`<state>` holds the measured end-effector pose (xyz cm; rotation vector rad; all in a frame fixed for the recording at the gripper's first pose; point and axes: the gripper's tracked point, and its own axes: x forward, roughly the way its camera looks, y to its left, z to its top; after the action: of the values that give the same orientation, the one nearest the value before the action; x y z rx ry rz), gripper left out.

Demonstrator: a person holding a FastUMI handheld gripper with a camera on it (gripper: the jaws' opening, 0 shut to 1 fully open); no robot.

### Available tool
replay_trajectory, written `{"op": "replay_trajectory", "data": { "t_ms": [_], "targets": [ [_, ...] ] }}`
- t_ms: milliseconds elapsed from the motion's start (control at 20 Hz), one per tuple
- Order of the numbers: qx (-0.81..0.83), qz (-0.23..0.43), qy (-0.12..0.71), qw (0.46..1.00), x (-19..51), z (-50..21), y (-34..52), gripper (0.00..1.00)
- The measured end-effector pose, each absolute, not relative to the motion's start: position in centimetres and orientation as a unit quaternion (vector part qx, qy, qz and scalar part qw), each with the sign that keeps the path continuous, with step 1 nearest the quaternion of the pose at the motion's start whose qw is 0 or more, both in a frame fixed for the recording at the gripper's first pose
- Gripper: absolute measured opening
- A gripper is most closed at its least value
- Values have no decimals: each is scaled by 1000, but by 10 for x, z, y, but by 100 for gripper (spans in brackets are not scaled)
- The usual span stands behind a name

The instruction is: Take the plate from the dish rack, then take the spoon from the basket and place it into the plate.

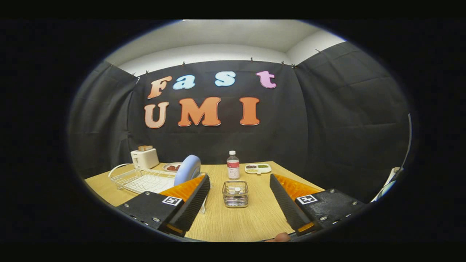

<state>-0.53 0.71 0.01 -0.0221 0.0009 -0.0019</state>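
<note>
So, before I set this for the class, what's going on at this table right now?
A person is holding a claw over a wooden table; its fingers are spread open and grip nothing. A small wire basket stands between and just ahead of them, with the spoon's tip poking up inside. The pale blue plate stands upright in the white dish rack beyond the left finger. Neither has been picked up yet. A bottle stands beyond the basket.

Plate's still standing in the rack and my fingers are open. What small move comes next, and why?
Probably swing toward the dish rack and ease forward. The gripper is open and holds nothing; the blue plate stands on edge in the rack, just beyond one finger, while the basket sits straight ahead between the fingers. The plate comes first, so line up on its rim.
</note>
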Motion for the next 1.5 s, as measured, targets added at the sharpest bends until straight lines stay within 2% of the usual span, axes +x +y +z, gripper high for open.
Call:
{"op": "replay_trajectory", "data": {
  "t_ms": [650,1150,1500],
  "targets": [
    [-18,69,69,995,64,2,96,98],
    [2,45,171,984,129,-32,138,99],
    [3,-1,239,971,163,-67,144,97]
  ]
}}
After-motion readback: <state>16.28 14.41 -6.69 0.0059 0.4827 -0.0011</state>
